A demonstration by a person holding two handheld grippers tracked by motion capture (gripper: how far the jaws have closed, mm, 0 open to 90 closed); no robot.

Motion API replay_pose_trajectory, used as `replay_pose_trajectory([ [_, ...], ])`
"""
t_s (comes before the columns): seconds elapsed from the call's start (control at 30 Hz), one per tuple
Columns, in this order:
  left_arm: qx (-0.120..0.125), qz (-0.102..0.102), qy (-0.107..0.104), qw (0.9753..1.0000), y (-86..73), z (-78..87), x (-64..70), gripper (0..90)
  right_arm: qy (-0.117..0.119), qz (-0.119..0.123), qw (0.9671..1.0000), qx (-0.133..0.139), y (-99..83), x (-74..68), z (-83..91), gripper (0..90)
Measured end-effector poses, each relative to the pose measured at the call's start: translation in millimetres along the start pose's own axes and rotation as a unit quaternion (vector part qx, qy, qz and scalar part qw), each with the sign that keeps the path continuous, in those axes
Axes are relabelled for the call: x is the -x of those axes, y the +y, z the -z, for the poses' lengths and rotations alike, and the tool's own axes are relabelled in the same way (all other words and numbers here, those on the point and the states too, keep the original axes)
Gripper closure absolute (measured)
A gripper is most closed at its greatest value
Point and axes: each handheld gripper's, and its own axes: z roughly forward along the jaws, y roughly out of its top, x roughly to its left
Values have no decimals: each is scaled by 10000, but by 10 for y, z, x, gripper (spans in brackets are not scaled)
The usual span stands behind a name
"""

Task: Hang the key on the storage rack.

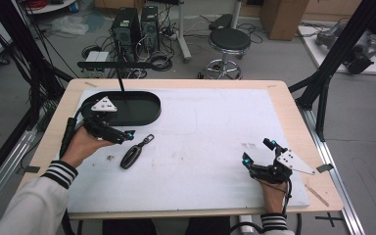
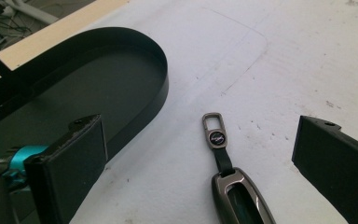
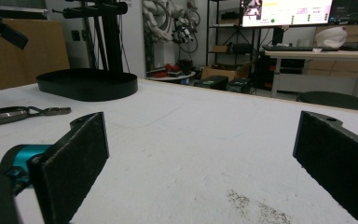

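Observation:
A dark car-key fob with a strap and metal clip lies on the white mat, just in front of the black oval tray. My left gripper hovers beside the fob, between it and the tray, open with nothing in it. In the left gripper view the fob lies between and below the spread jaws, its clip pointing away and the tray at the left. My right gripper rests open and empty near the front right of the mat. The right gripper view shows the fob and tray far off to the left.
A thin black post with a crossbar rises from the tray. Black frame struts flank the table. Behind the table, on the floor, stand a stool, computer towers and cables. The wooden table edge borders the mat.

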Motion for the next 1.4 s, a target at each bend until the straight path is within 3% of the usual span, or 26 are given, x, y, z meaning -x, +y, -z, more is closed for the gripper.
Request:
replay_pose_trajectory([
  [0.13,-444,-153,-37,9989,87,-125,36,37,-2,6,10000,10,0,2,0,23],
  [0.3,-749,-162,-129,9970,145,-238,71,37,4,2,10000,12,-1,3,1,22],
  [0.33,-986,-195,-152,9948,164,-316,98,37,4,3,10000,14,-1,4,1,22],
  [0.37,-1043,-198,-156,9942,170,-337,104,37,5,-1,10000,15,-1,3,1,22],
  [0.47,-1184,-129,-137,9928,188,-389,122,37,1,23,10000,28,0,9,0,23],
  [0.5,-1318,-16,-73,9912,215,-434,131,37,3,-3,10000,28,-1,7,2,22],
  [0.6,-1389,20,-82,9903,236,-474,131,37,2,-7,10000,34,-2,9,4,22],
  [0.83,-1724,-3,-78,9850,240,-628,149,38,15,-5,10000,43,-2,8,4,22],
  [0.87,-1815,-26,-53,9834,232,-661,150,49,15,12,10000,48,-2,11,4,22],
  [0.93,-1859,-33,-51,9825,224,-689,150,156,11,7,10000,50,-2,10,4,22],
  [0.97,-1859,-33,-51,9825,224,-689,150,162,13,13,10000,49,-2,11,4,22],
  [1.13,-2113,-66,29,9774,202,-779,158,165,11,3,10000,50,-2,10,4,22],
  [1.27,-2199,-41,70,9755,192,-813,168,216,12,-12,10000,34,-2,7,8,22],
  [1.4,-2395,-11,53,9709,178,-856,170,267,12,-9,10000,35,-2,8,8,22],
])
